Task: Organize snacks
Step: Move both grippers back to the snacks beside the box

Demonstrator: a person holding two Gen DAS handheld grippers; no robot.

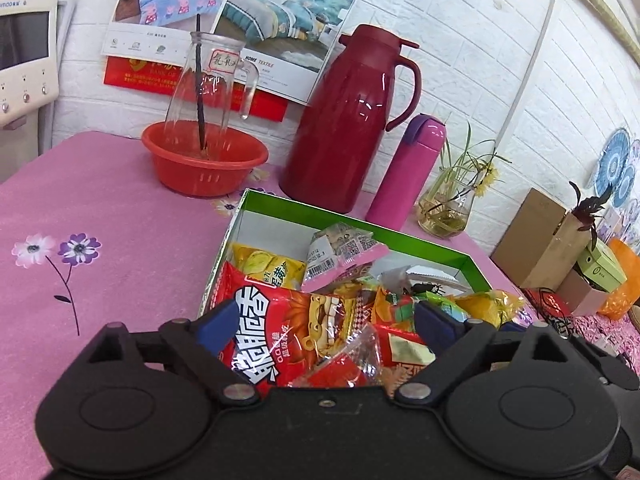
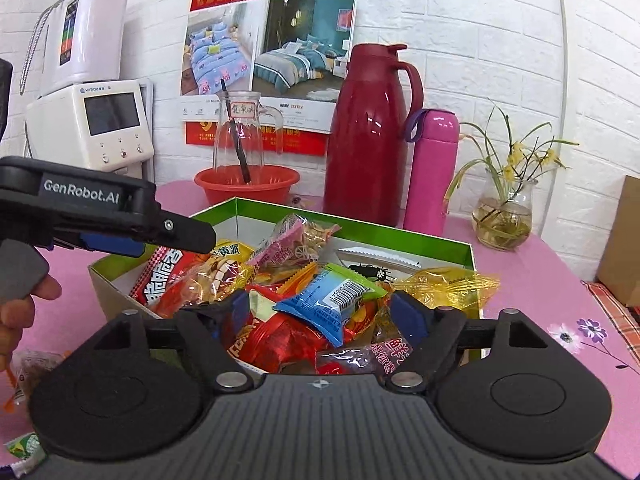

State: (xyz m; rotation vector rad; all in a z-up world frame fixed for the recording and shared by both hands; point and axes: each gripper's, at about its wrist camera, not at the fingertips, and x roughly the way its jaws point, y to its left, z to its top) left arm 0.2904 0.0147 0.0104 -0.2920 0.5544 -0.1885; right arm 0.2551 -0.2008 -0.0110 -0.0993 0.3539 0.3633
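Red snack bag (image 1: 280, 328) between open left gripper (image 1: 324, 320) fingers, unpinched.

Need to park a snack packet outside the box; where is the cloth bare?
Bare pink cloth lies left of the green box, in front of the red basin. Behind the box it is crowded: red jug, pink bottle, glass vase.

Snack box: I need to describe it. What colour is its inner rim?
Green; the snack box shows it best in the right wrist view.
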